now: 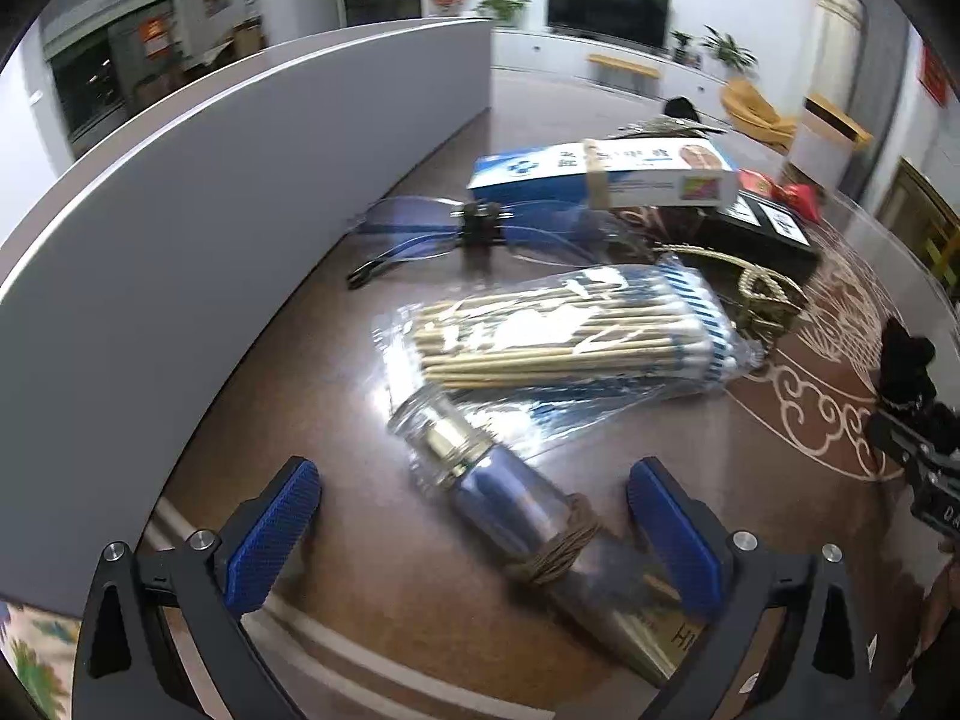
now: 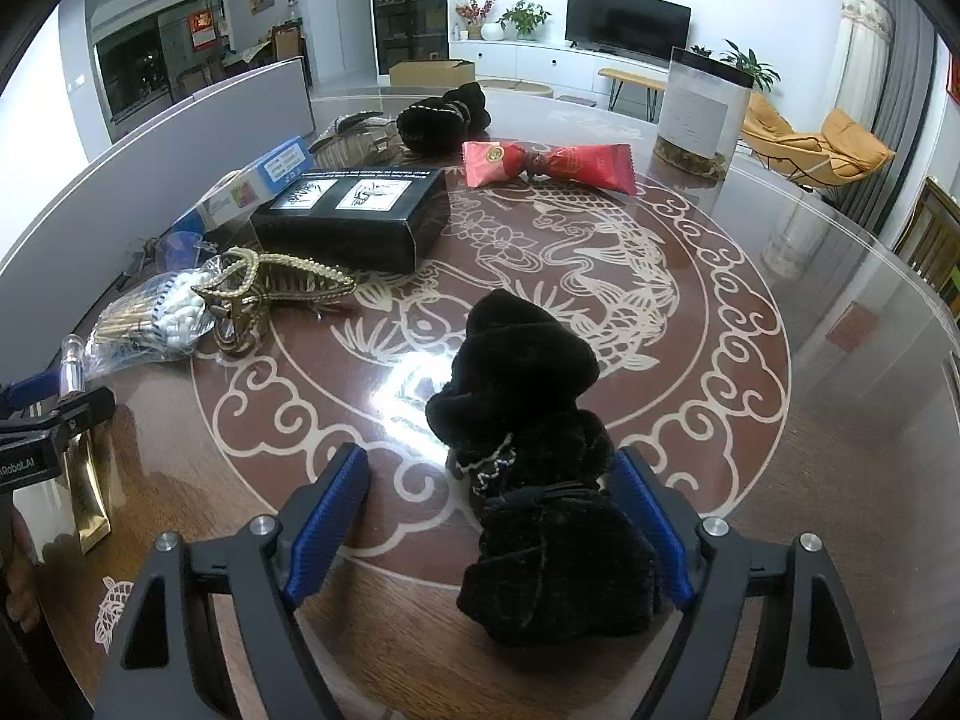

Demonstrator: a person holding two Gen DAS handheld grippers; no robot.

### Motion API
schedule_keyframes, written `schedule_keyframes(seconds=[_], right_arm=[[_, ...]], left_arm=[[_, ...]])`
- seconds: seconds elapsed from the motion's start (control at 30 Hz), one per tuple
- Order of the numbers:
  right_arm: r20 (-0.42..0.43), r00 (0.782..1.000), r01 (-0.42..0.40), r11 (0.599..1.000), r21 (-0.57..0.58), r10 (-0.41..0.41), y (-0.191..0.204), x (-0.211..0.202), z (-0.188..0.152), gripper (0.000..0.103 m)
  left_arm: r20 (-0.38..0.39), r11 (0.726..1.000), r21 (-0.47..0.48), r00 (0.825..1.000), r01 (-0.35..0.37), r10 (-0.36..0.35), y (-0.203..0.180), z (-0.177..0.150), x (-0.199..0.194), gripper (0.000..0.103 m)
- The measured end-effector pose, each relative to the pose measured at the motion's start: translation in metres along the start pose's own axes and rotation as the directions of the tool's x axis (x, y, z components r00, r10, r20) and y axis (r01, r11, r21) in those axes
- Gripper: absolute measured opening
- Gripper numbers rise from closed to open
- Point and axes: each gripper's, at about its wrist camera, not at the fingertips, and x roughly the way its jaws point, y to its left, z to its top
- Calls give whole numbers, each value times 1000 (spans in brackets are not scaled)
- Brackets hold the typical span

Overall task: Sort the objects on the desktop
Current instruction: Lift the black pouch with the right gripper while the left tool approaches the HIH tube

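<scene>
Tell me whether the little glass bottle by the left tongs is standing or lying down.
Lying down. The glass bottle rests on its side on the table, between the open left tongs, cap toward the cotton swab pack.

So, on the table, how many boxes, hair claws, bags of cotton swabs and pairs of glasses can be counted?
Boxes: 2 (blue-and-white box, black box)
Hair claws: 2 (gold hair claw, far hair claw)
Bags of cotton swabs: 1 (bag of cotton swabs)
Pairs of glasses: 1 (glasses)
Total: 6
</scene>
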Motion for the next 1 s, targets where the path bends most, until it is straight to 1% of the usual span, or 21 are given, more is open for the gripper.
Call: schedule_keyframes(seconds=[0.07, 0.13, 0.2, 0.27, 0.33, 0.37, 0.4, 0.57, 0.73, 1.0], right_arm=[[0, 1000, 1, 1000, 0, -1, 0, 0, 0, 83], [0, 1000, 0, 1000, 0, 0, 0, 0, 0, 83], [0, 1000, 0, 1000, 0, 0, 0, 0, 0, 84], [0, 1000, 0, 1000, 0, 0, 0, 0, 0, 84], [0, 1000, 0, 1000, 0, 0, 0, 0, 0, 84], [0, 1000, 0, 1000, 0, 0, 0, 0, 0, 84], [0, 1000, 1, 1000, 0, -1, 0, 0, 0, 84], [-1, 1000, 2, 1000, 2, -2, -1, 0, 0, 85], [-2, 1000, 3, 1000, 2, -3, -2, 0, -1, 86], [-2, 1000, 4, 1000, 3, -4, -2, 1, -1, 87]], left_arm=[[-3, 999, 26, 1000, 18, -18, -5, 5, 3, 100], [-3, 997, 64, 999, 45, -45, -14, 14, 6, 91], [8, 993, 97, 998, 65, -66, -23, 23, 12, 89], [17, 990, 118, 996, 80, -82, -27, 28, 16, 90], [12, 989, 124, 996, 82, -85, -29, 30, 17, 94], [2, 989, 123, 997, 80, -81, -28, 30, 19, 103], [-7, 990, 115, 997, 83, -82, -28, 29, 18, 103], [14, 994, 93, 998, 64, -66, -25, 23, 14, 103], [38, 993, 95, 997, 68, -72, -24, 18, 12, 103], [37, 993, 93, 997, 71, -75, -22, 17, 11, 103]])
